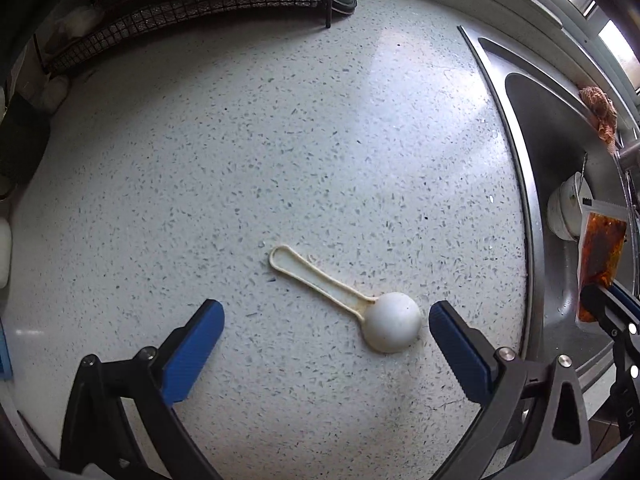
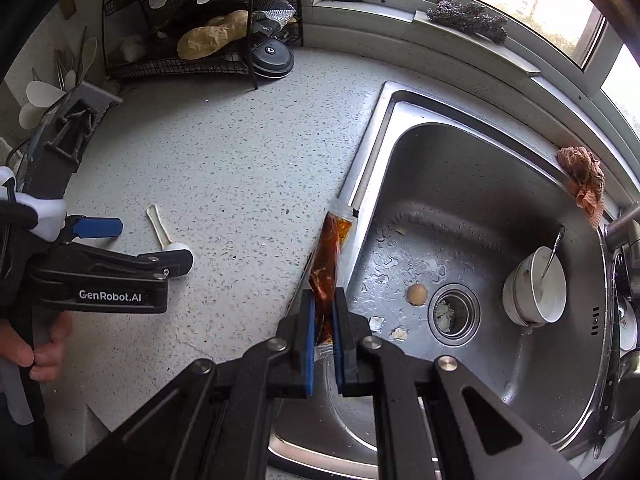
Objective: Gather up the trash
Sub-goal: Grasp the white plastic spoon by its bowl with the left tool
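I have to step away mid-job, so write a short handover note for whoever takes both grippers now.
Right gripper: shut on the sauce packet, held over the sink's left rim.
Left gripper: open, empty, pointing down over the plastic spoon on the counter.
Done: packet picked up.
Left: grab the spoon; bin both. No bin in view. Food scraps lie near the drain; a bowl sits in the sink.

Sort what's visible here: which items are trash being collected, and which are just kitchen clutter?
Trash:
- sauce packet, clamped in the right hand-held gripper
- plastic scoop, between the open left hand-held gripper fingers

Clutter:
- bowl in the sink
- rag
- wire rack
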### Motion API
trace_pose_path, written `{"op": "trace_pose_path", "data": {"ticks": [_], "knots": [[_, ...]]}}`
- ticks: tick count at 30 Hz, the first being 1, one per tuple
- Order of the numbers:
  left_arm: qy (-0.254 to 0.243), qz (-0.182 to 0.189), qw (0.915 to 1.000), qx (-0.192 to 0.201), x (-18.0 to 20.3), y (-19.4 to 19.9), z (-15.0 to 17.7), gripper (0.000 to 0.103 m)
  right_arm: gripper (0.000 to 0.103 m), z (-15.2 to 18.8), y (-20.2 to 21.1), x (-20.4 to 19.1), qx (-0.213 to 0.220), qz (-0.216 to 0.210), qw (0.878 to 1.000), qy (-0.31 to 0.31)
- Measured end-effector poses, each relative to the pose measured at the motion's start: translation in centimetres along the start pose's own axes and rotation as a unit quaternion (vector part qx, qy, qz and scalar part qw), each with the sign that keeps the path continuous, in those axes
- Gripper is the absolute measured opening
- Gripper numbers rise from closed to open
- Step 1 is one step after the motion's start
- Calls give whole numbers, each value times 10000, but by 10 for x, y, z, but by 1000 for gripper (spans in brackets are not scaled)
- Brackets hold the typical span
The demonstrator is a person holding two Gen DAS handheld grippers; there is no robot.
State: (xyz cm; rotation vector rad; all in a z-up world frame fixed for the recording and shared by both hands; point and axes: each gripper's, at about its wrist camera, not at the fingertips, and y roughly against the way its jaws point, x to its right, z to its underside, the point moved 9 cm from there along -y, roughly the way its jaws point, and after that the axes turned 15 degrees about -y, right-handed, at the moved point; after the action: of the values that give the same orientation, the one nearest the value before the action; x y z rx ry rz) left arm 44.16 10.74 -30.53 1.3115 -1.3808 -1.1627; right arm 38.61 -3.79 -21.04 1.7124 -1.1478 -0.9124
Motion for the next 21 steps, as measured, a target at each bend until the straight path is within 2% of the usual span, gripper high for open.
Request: {"op": "trace_pose_path", "data": {"ticks": [2,5,8,10,11,12,17,21], "knots": [[-50,-118,9999,-39,2,-2,-1,101,7,0,0,2,-23,2,10000,-61],[-120,-209,9997,27,8,0,-4,89,7,2,0,5,-52,-15,9999,-143],[-192,-211,9995,111,14,5,-9,68,7,4,1,5,-76,-53,9998,-177],[-215,-206,9994,163,14,11,-7,44,7,4,1,3,-77,-85,9998,-184],[-218,-195,9994,180,16,13,-7,39,7,4,1,3,-72,-98,9998,-186],[-232,-176,9994,205,17,15,-6,30,7,4,2,2,-65,-114,9998,-181],[-215,107,9991,346,19,23,10,28,7,7,5,-7,-26,-194,9998,-82],[-203,178,9988,404,20,30,27,28,7,13,12,-13,18,-260,9997,4]]}}
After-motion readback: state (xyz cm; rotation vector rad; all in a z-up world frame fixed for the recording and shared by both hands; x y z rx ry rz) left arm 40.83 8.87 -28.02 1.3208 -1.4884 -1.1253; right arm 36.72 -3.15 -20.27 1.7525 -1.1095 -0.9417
